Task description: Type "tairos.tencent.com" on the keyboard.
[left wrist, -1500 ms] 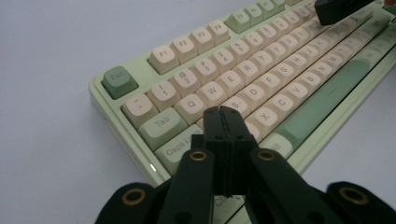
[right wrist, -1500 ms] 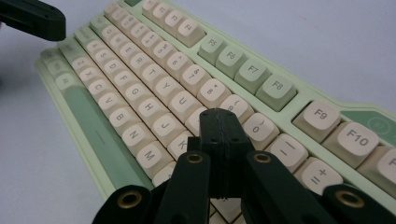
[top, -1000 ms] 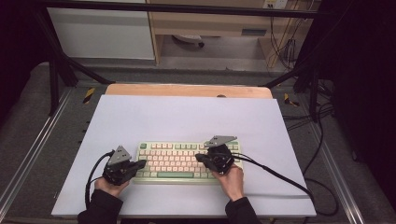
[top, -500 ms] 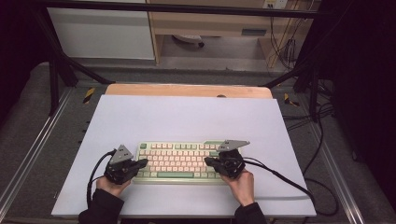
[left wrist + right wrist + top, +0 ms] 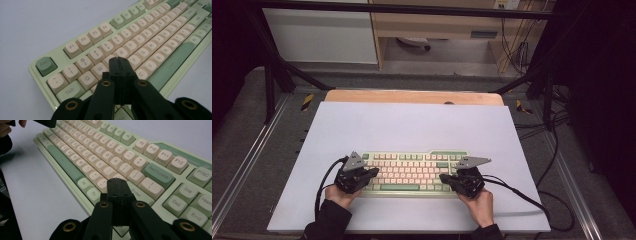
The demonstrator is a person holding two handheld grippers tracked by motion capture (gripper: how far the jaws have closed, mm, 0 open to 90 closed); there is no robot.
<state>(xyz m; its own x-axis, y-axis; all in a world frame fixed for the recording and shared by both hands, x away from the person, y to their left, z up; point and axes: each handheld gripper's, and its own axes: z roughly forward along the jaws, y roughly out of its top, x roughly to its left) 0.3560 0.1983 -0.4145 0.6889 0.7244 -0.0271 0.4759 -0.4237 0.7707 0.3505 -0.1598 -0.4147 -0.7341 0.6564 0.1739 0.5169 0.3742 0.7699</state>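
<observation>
Both grippers moved apart to the keyboard's point(image 5: 412, 170) ends; left gripper point(image 5: 371, 172) and right gripper point(image 5: 446, 178) have jaws pressed together, with free table point(image 5: 412, 125) beyond.

Even overhead light is brightening the table point(image 5: 412, 125) while its surroundings are sinking into darkness. The keyboard point(image 5: 140, 42) is blurring toward its far end in both gripper views, without glare.
</observation>
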